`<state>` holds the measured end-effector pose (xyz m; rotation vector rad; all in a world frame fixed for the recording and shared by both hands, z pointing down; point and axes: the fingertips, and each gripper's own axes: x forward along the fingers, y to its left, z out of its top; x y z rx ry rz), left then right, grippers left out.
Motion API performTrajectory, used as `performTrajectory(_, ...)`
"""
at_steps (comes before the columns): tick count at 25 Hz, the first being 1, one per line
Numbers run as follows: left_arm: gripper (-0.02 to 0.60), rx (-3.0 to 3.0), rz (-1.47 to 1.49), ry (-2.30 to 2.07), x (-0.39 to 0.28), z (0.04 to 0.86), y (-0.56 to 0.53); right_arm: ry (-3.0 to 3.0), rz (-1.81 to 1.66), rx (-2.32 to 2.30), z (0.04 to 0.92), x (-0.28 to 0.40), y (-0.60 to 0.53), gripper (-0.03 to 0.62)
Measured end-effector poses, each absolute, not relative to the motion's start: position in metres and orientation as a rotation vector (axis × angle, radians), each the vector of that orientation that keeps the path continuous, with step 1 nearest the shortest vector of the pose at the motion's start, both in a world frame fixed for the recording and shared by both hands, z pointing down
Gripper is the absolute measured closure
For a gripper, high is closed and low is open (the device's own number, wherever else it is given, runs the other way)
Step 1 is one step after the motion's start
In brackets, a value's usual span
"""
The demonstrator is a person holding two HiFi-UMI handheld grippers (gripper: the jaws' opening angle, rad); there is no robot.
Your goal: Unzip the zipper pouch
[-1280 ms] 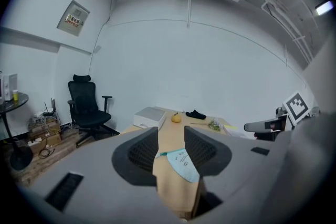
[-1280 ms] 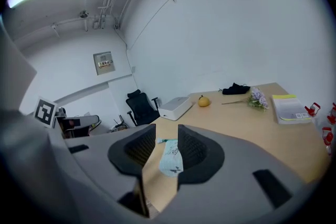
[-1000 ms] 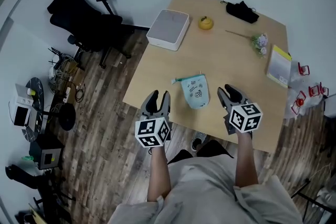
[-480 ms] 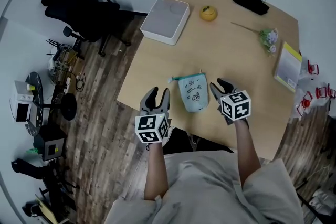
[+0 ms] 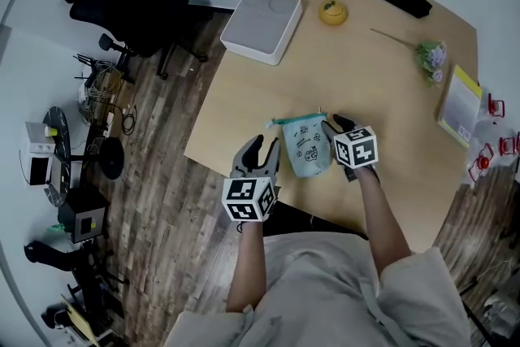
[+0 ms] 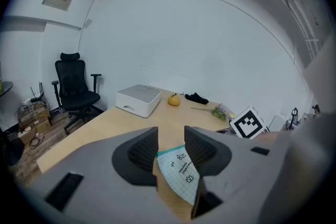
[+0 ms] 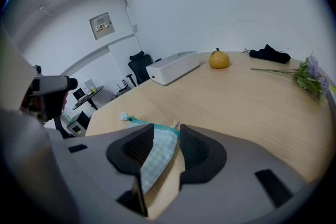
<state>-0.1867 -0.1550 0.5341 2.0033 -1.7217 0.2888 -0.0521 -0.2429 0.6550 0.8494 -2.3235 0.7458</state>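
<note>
As right tongs [image 5: 335,124] are opening round pouch [image 5: 307,149] | left tongs [image 5: 264,146] apart | wooden table [image 5: 382,36], plank floor [image 5: 162,175]

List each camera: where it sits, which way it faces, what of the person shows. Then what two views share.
Head view: on the person's head, facing steeply down at the table; shows forearms, left gripper, right gripper.
Left gripper view: on the left gripper, facing across the table past its open jaws toward the pouch.
Right gripper view: on the right gripper, facing along its opening jaws, the pouch's edge between them.
Shared: both gripper views show the pouch, white box and yellow fruit.
</note>
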Motion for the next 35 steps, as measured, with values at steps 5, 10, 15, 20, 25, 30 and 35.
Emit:
performTrajectory(5, 0.417, 1.998, 0.311, -1.667, -0.182, 0.555, -0.166, -2.288, 0.779, 0.867, 0.678, -0.061, -0.254, 0.407)
performTrajectory(10, 0.417, 2.004, 0.330, -1.620, -0.182, 0.568, -0.183, -2.237, 0.658, 0.809, 0.694, -0.072, -0.250, 0.378)
performTrajectory(15, 0.417, 2.049, 0.378, -1.551, -0.175, 0.577, -0.202, -2.184, 0.507, 0.817, 0.709, -0.076, -0.242, 0.375)
performTrajectory(20, 0.417, 2.107, 0.439, -1.466, -0.161, 0.589, -0.224, -2.178, 0.448, 0.819, 0.710, -0.075, -0.244, 0.375)
performTrajectory(25, 0.417, 2.163, 0.523, -1.368, -0.148, 0.602, -0.238, -2.218, 0.342, 0.723, 0.708, -0.081, -0.250, 0.354)
performTrajectory(30, 0.417, 2.199, 0.582, -1.293, -0.139, 0.616, -0.246, -2.252, 0.313, 0.616, 0.708, -0.089, -0.244, 0.402)
performTrajectory(35, 0.417, 2.211, 0.618, -1.251, -0.131, 0.626, -0.254, -2.281, 0.325, 0.643, 0.707, -0.085, -0.244, 0.497)
